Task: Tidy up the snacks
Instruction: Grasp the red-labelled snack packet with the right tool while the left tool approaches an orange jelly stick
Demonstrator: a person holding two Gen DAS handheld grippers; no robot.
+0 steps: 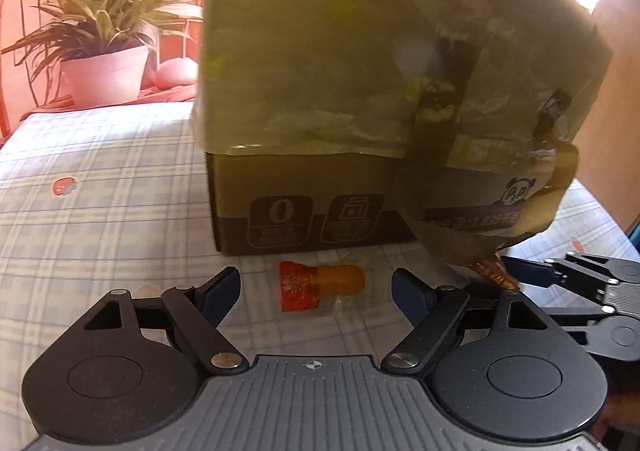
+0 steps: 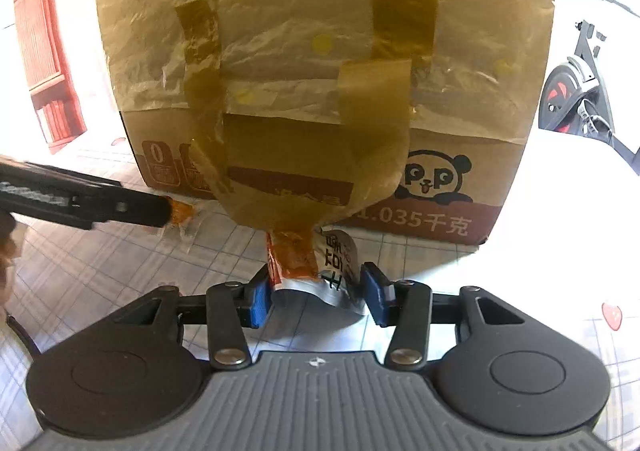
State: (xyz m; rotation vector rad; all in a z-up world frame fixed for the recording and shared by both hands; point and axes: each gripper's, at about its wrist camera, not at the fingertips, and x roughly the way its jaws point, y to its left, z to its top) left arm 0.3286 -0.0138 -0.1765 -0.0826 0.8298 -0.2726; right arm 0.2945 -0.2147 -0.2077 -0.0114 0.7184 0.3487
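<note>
a cardboard box stands on a bench covered with a pale checked cloth; its upper part is wrapped in crinkled yellowish film held with strips of tape, and a panda drawing is printed low on its front.

just in front of the box lies a small sausage snack in a red and clear wrapper. the left gripper hangs over it with the fingers spread wide, one on each side of the snack and neither one touching it, so nothing is grasped.

to the right, a silver snack packet with an orange-red end lies on the cloth at the foot of the box, under a hanging flap of tape. the right gripper has its blue fingers on either side of this packet; the left one is against its edge, the right one just beside it, and a firm grasp cannot be told.

a potted plant stands behind the bench on the left.
</note>
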